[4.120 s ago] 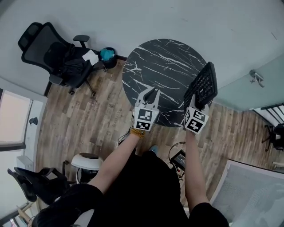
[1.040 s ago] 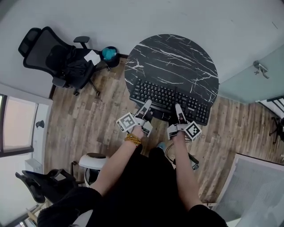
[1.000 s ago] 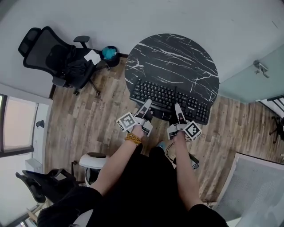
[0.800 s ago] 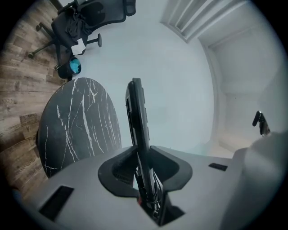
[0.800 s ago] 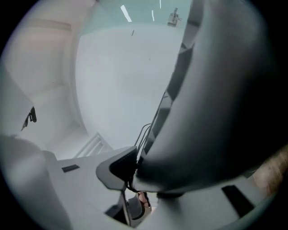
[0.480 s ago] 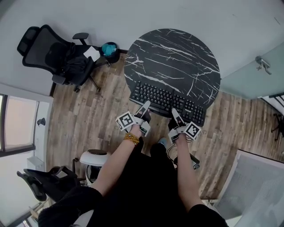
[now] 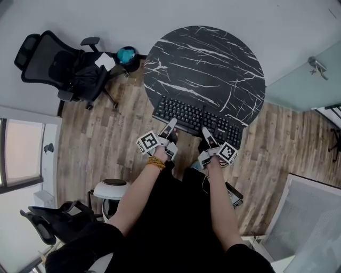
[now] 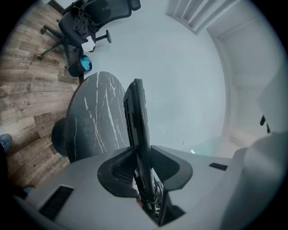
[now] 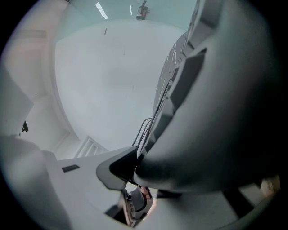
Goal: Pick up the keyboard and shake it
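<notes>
a person standing at a round black marble worktop [image 7: 205,64] holds a black keyboard [image 7: 196,116] by its near long edge, with the left gripper [image 7: 171,126] and the right gripper [image 7: 205,131] set apart along that edge. each pair of fingers [image 8: 118,173] is pinched on the keyboard's thin body, one on either face. this two-point hold looks chosen to stop the long board twisting when it is shaken. the keyboard lies across the worktop's near rim, partly overhanging toward the person; whether it is already clear of the marble cannot be told. the far half of the worktop is bare and the wood floor [image 7: 106,138] on either side is open, so there appears to be room to lift and swing. an office chair [image 7: 58,64] stands well apart to the left. the wall [image 7: 240,16] beyond the worktop is the nearest limit ahead.
</notes>
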A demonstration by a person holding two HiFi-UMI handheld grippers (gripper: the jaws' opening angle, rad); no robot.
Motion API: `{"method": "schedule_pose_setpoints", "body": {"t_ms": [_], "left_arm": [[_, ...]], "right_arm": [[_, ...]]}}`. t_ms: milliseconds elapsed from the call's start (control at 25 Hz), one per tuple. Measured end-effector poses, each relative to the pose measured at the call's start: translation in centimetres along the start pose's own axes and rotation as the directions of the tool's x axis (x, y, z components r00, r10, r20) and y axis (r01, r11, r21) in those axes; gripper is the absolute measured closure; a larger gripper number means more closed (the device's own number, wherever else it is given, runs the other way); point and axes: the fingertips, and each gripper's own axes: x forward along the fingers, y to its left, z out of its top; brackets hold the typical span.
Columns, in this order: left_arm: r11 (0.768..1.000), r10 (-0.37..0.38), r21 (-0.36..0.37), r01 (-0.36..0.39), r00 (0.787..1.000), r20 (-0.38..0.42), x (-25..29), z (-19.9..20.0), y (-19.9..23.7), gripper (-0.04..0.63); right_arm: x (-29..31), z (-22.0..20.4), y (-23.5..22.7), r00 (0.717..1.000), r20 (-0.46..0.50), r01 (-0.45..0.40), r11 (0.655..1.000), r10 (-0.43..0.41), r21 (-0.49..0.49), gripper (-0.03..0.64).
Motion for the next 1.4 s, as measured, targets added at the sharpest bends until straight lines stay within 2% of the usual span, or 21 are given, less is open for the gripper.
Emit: {"method": "schedule_pose_setpoints", "body": {"t_ms": [280,640,880,1080,1280,1400], "left_arm": [[0.999,0.037,-0.03,-0.036,0.999,0.031,0.4,-0.7,3.6,0.492],[0.994,0.088,-0.069,-0.084,0.995,0.056,0.3,-1.3,5.8,0.488],[0.987,0.145,-0.077,-0.143,0.989,0.019,0.0,-1.9,7.5,0.488],[0.981,0.183,-0.051,-0.186,0.981,-0.056,-0.2,-2.5,8.1,0.488],[0.966,0.25,-0.046,-0.254,0.964,-0.091,-0.3,-2.9,9.1,0.489],[0.962,0.265,-0.033,-0.27,0.956,-0.123,-0.5,-3.0,9.6,0.489]], "right_arm": [[0.7,0.0,-3.0,0.999,-0.023,0.03,1.0,-0.03,0.009,0.488],[1.1,-0.1,-5.4,0.994,-0.08,0.081,0.995,-0.077,0.052,0.488],[0.9,-0.7,-7.2,0.985,-0.121,0.14,0.982,-0.125,0.126,0.486],[0.2,-1.3,-7.5,0.963,-0.228,0.175,0.978,-0.145,0.115,0.483],[-0.5,-2.0,-8.0,0.938,-0.297,0.216,0.972,-0.179,0.095,0.48],[-0.9,-2.9,-8.3,0.922,-0.348,0.213,0.973,-0.17,0.088,0.476]]}}
